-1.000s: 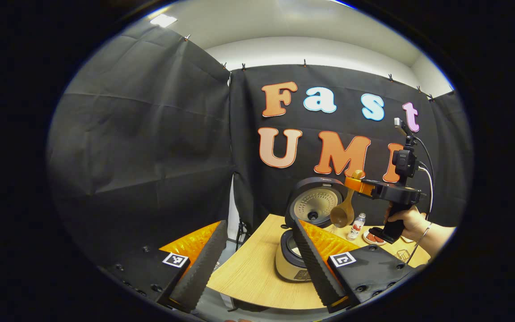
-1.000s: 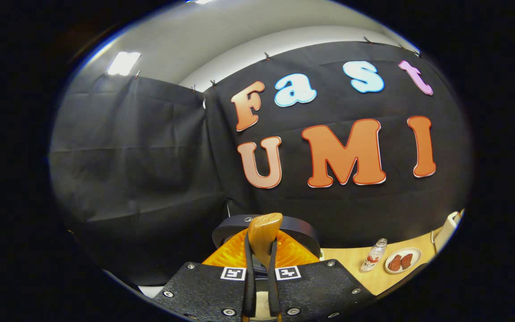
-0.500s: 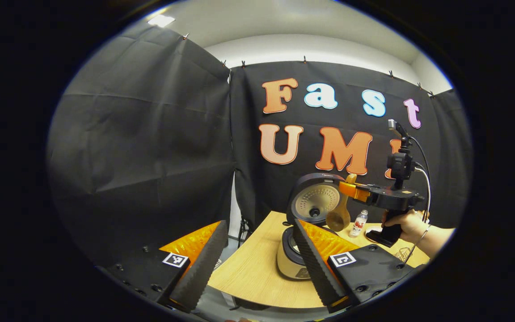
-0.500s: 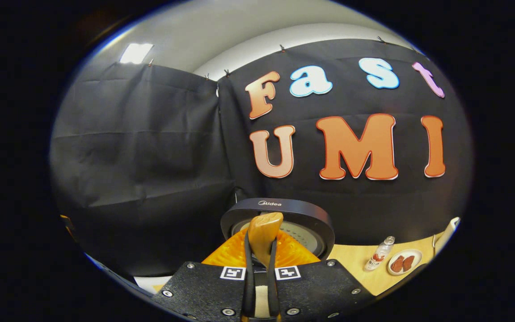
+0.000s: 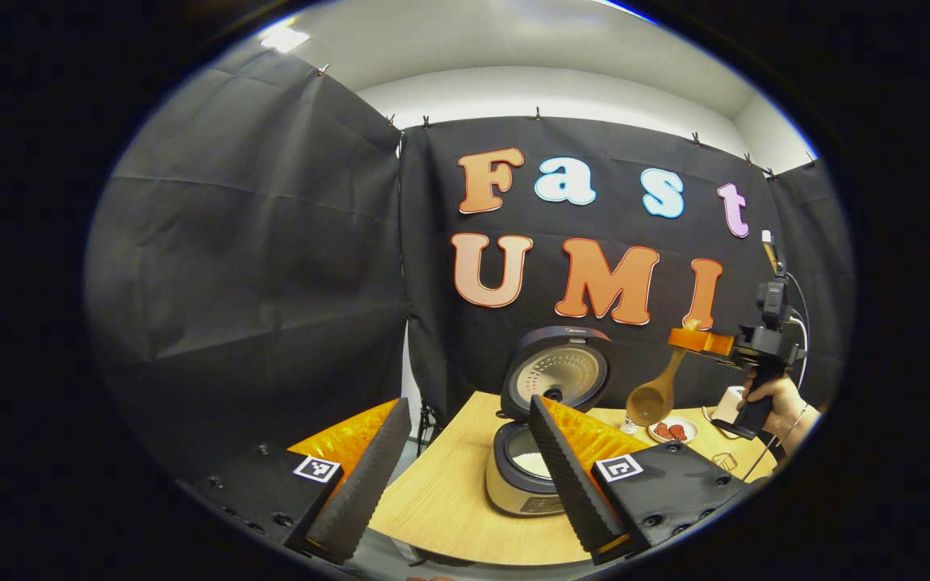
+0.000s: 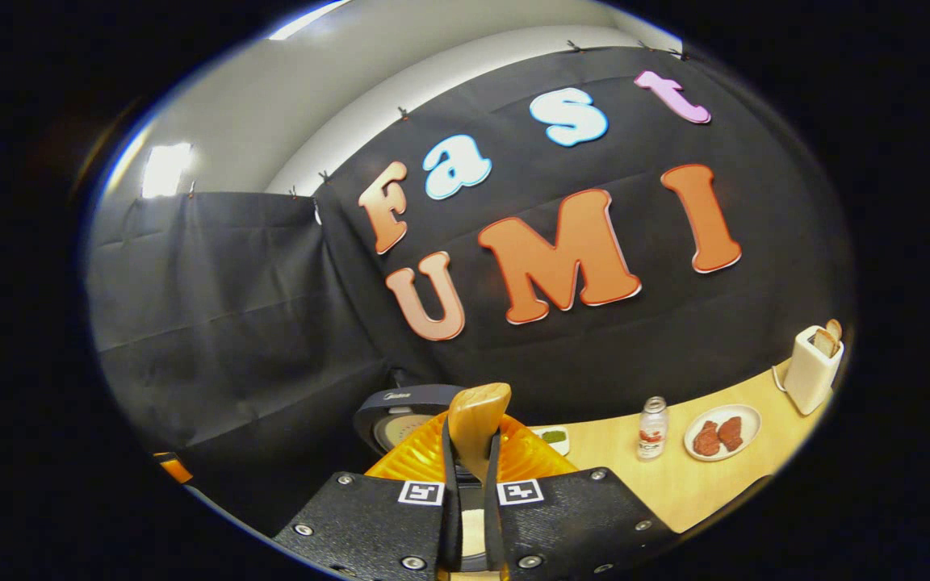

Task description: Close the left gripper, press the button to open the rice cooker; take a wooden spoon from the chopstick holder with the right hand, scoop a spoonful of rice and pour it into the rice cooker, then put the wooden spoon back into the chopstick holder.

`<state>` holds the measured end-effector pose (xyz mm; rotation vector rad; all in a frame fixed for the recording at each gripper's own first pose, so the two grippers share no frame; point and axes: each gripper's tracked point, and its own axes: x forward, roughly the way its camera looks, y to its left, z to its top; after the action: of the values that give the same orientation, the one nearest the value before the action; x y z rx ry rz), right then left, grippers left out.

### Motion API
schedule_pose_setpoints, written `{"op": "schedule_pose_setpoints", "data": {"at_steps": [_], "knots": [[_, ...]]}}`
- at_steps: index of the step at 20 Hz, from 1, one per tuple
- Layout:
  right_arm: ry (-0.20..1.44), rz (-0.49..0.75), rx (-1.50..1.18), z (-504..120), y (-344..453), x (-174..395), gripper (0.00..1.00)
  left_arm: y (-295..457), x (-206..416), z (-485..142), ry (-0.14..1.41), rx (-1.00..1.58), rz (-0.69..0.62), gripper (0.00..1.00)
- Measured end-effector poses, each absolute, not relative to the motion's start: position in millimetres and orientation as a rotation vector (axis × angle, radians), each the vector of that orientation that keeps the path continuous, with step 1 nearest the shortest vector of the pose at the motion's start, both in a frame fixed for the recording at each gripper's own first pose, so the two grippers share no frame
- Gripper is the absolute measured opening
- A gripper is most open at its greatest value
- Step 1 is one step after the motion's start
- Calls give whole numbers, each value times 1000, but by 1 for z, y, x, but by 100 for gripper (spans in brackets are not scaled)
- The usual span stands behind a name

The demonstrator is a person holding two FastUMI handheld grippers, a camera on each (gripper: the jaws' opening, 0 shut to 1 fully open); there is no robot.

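- Pale wood-grain is the surface of the one worktop (image 5: 449,500), which carries everything set out in the booth.
- One rice cooker (image 5: 517,476) stands on the worktop with its round lid (image 5: 558,373) swung up and back; white rice shows in the open pot. In the right gripper view part of the raised lid (image 6: 400,411) shows behind the orange finger bases.
- One wooden spoon (image 5: 652,395) hangs in the air to the right of the cooker, handle up and bowl down, well above the worktop. The bowl looks brown and bare.
- The right tongs (image 5: 695,339) are closed on the top of the spoon's handle, both fingers pressing it. In the right gripper view the handle end (image 6: 477,420) stands up between the two closed black pads.
- One hand (image 5: 772,395) grips the handle of the right tongs at the right edge of the left gripper view.
- The left tongs (image 5: 465,468) are spread wide, two ribbed fingers apart with nothing between them, hovering in front of the cooker.
- One small bottle (image 6: 653,428) stands on the worktop, just beside one plate (image 6: 722,432) that holds two reddish pieces.
- One white toaster (image 6: 812,367) sits near the worktop's far right end, with toast sticking out of its top.
- One small dish (image 6: 552,437) with something green lies near the cooker's lid.
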<state>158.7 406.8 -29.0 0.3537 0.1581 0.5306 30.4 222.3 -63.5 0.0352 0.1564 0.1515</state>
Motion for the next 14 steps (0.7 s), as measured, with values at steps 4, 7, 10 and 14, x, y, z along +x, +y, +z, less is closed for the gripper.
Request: {"op": "schedule_pose_setpoints", "data": {"at_steps": [4,7,10,14], "knots": [[146,395,365,-33,322,163,10,211,45,-60,148,30,119,100],[153,297,374,-45,262,164,10,202,54,-57,140,25,97,96],[166,212,367,-62,209,161,10,195,62,-52,137,55,85,99],[187,121,371,-91,157,158,10,182,74,-49,137,56,58,99]]}}
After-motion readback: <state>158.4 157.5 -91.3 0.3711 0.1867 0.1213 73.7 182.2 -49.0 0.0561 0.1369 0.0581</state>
